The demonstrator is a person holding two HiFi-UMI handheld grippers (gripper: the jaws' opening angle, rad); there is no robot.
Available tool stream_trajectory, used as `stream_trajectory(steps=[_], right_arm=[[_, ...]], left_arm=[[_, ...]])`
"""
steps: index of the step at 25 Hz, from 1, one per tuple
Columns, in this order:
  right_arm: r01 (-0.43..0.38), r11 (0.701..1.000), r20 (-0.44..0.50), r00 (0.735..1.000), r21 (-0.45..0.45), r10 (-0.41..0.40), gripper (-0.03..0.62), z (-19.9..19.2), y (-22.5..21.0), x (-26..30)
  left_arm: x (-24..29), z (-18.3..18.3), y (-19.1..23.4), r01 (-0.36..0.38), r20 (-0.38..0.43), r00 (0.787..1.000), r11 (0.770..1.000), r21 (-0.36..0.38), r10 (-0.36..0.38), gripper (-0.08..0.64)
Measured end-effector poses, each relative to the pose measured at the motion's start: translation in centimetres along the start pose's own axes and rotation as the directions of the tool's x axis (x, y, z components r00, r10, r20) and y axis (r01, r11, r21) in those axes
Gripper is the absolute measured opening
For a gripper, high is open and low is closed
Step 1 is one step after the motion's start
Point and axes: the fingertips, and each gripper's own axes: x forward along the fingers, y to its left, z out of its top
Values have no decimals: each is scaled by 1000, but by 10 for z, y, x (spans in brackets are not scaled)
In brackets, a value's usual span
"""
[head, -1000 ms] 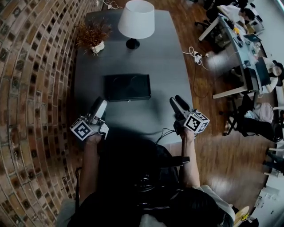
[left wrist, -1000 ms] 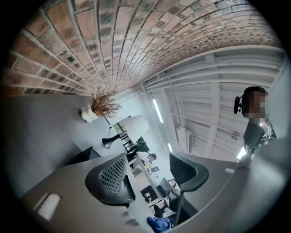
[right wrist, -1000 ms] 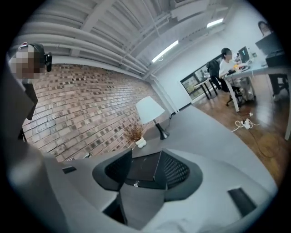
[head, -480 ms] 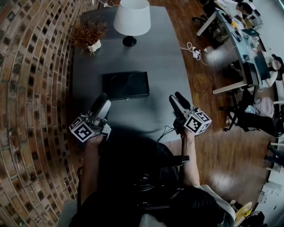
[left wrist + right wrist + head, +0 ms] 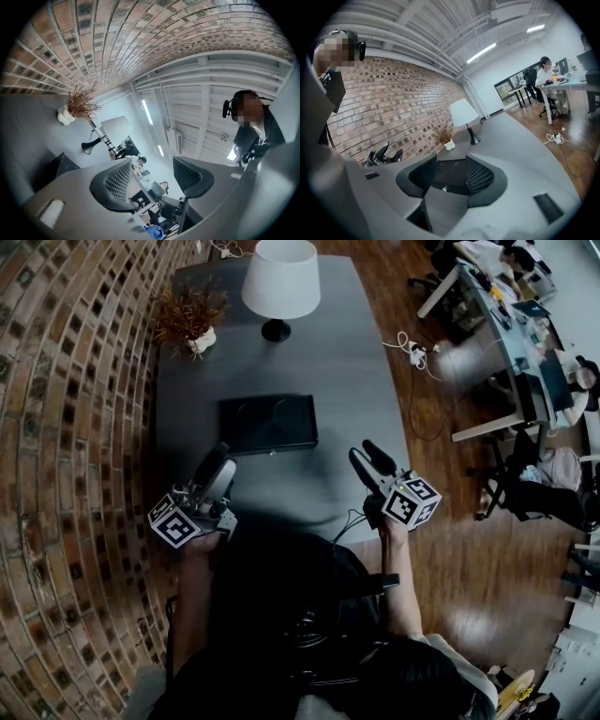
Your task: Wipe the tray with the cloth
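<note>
The left gripper (image 5: 217, 465) and right gripper (image 5: 364, 452) hovered empty before the black tray (image 5: 269, 423) on the grey table (image 5: 361, 371), the left jaws apart but just narrowing, the right jaws apart.

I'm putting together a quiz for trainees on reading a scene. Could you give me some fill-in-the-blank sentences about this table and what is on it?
1. The lamp at the far end of the table has a ___ shade.
2. The dried plant stands on the side nearest the ___ wall.
3. In the middle of the table lies a dark ___.
4. The right tongs, jaws apart, hold ___.

Missing words: white; brick; tray; nothing.
</note>
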Motion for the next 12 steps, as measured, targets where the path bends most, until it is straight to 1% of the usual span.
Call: stream_trajectory(steps=[2, 4, 8, 12], right_arm=[[1, 1000, -9, 1000, -7, -1, 210, -2, 1, 0], [3, 1000, -16, 1000, -13, -3, 210, -3, 2, 0], [3, 1000, -19, 1000, -19, -3, 210, -4, 4, 1], [1, 1000, -22, 1000, -21, -2, 210, -4, 4, 0]], left_arm=[[-2, 5, -4, 22, 25, 999, 1000, 2, -22, 266], [-4, 10, -8, 43, 49, 998, 999, 2, -43, 256], [-6, 18, -11, 75, 84, 994, 997, -26, -72, 254], [-9, 22, -16, 106, 121, 988, 993, -45, -100, 218]])
